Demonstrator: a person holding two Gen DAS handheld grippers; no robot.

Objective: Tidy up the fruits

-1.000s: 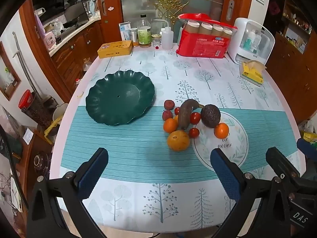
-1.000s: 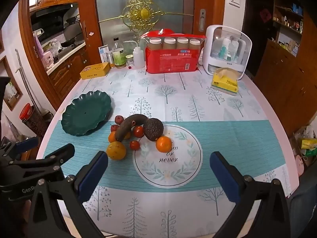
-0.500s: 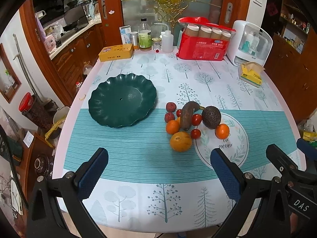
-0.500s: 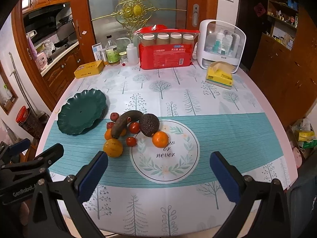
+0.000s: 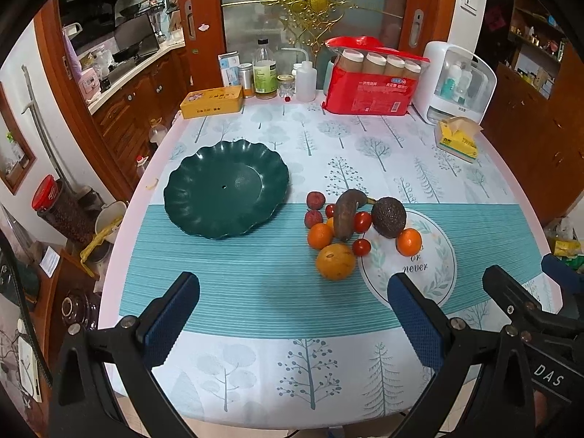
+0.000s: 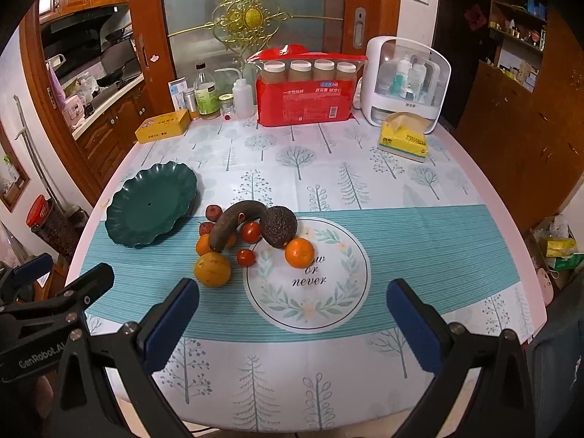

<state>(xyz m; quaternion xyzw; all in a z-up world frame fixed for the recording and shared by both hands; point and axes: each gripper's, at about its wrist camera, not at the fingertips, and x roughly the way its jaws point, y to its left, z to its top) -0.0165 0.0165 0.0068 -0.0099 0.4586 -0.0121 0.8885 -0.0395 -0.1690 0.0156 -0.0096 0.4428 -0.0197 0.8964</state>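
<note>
An empty dark green scalloped plate (image 5: pixel 225 188) (image 6: pixel 151 204) sits on the left of the table. Right of it lies a cluster of fruit: a brown overripe banana (image 5: pixel 345 213) (image 6: pixel 233 222), a dark avocado (image 5: pixel 388 217) (image 6: pixel 280 225), a large orange (image 5: pixel 335 261) (image 6: pixel 212 269), small oranges (image 5: pixel 408 241) (image 6: pixel 299 252), cherry tomatoes (image 5: pixel 361 247) (image 6: pixel 245 257) and red lychees (image 5: pixel 315 200) (image 6: pixel 213 211). My left gripper (image 5: pixel 292 319) is open and empty over the near table edge. My right gripper (image 6: pixel 292 319) is open and empty, also near the front edge.
At the back of the table stand a yellow tin (image 5: pixel 212 101), bottles and jars (image 5: pixel 265 71), a red pack of cups (image 5: pixel 368 85), a white storage box (image 5: pixel 456 85) and a yellow tissue pack (image 5: pixel 458 138). Wooden cabinets flank both sides.
Both grippers have pulled back and risen slightly, so the table looks a bit farther away. The fruit and plate have not moved. Both grippers stay open.
</note>
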